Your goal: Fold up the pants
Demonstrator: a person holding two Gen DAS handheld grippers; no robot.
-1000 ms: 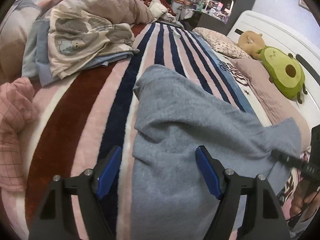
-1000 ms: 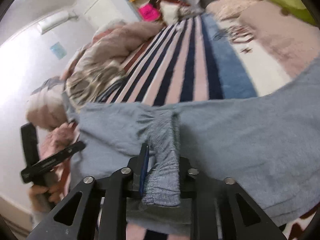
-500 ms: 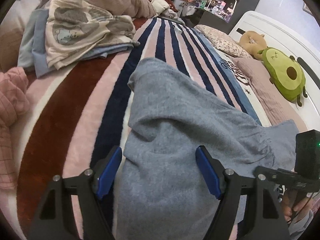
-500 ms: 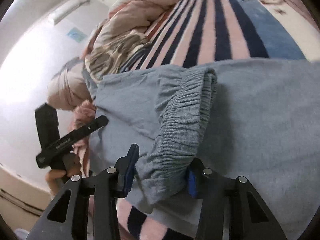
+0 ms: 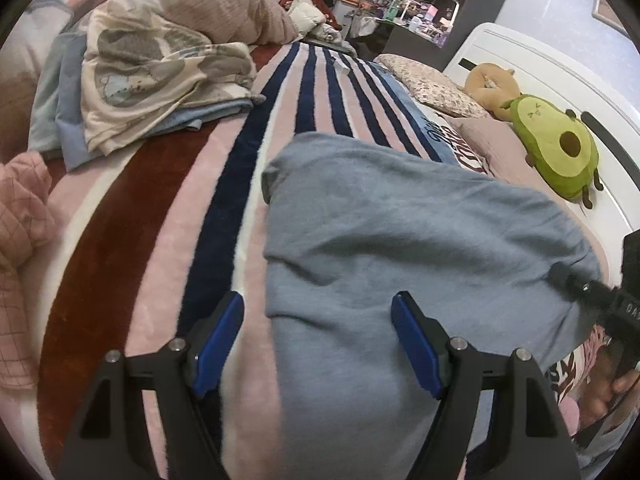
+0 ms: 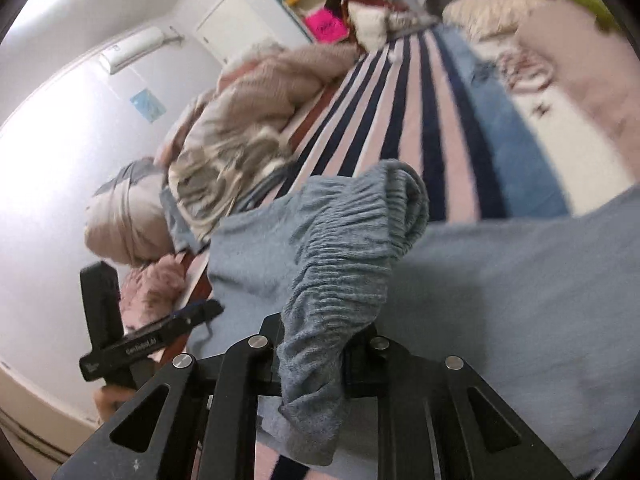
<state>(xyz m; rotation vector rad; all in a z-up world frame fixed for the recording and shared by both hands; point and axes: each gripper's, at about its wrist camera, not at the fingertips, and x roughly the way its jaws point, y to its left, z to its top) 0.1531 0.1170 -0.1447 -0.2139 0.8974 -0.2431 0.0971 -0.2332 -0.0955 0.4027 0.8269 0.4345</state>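
Pants point(image 5: 400, 240): grey, spread on the striped bed, elastic waistband point(image 6: 344, 256) bunched between the closing right gripper point(image 6: 316, 360) fingers, left gripper point(image 5: 320, 340) fingers released above the fabric; risk: shallow bite slipping when lifted.

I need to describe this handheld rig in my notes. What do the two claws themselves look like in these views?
Both are black two-finger tools with angular frames, triangular cut-outs and round silver bolt heads. The left claw has bright blue pads on the inner faces of its fingers. On the right claw the pads are hidden by cloth. Each tool's side bears small white lettering, too blurred to read. No cables or sleeves show.
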